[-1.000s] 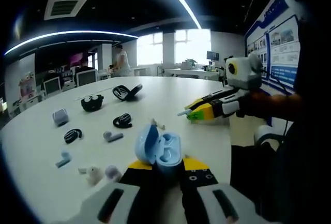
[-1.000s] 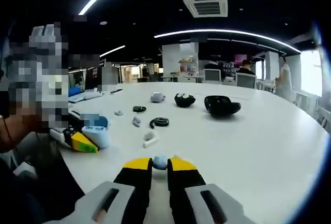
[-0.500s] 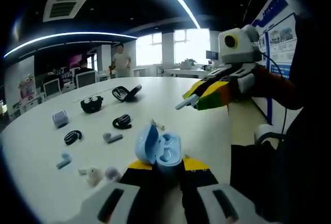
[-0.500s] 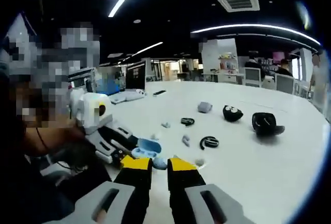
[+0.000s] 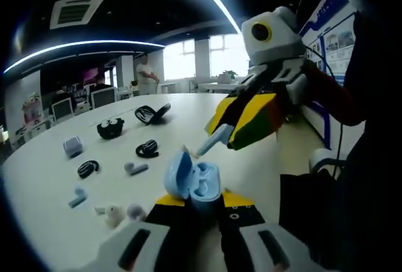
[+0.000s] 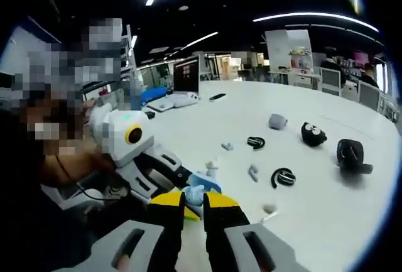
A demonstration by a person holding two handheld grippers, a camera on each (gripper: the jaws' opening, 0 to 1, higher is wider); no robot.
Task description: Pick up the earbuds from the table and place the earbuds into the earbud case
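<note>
The left gripper (image 5: 196,204) pinches a light blue earbud case (image 5: 193,181) between its jaws at the near edge of the white desk (image 5: 207,118). The case lid stands open, hinged up on the left side in the left gripper view. The interior shows two moulded wells; whether either well holds an earbud cannot be told.

The right gripper (image 5: 207,143) enters the left gripper view from the right, tilted downward, with its tips just above the open case. Its jaws are closed on a light blue earbud (image 5: 205,146). In the right gripper view, the right gripper (image 6: 194,198) holds the same earbud (image 6: 193,193) between its jaws, directly over the earbud case (image 6: 204,181), which is partly hidden behind the jaws. The left gripper (image 6: 164,161) lies beneath, reaching in from the left.

Other items lie spread over the desk, well apart from the case:
- a white earbud (image 5: 113,212) and a pale grey earbud (image 5: 135,210) near the desk's near edge;
- a light blue earbud stem (image 5: 77,196) to their left;
- a grey earbud (image 5: 135,167) near the middle;
- two black ear-hook earbuds (image 5: 88,168) and (image 5: 148,149);
- a closed grey case (image 5: 73,145);
- a black case with cartoon eyes (image 5: 110,127);
- an open black case (image 5: 151,113) toward the far edge.
</note>
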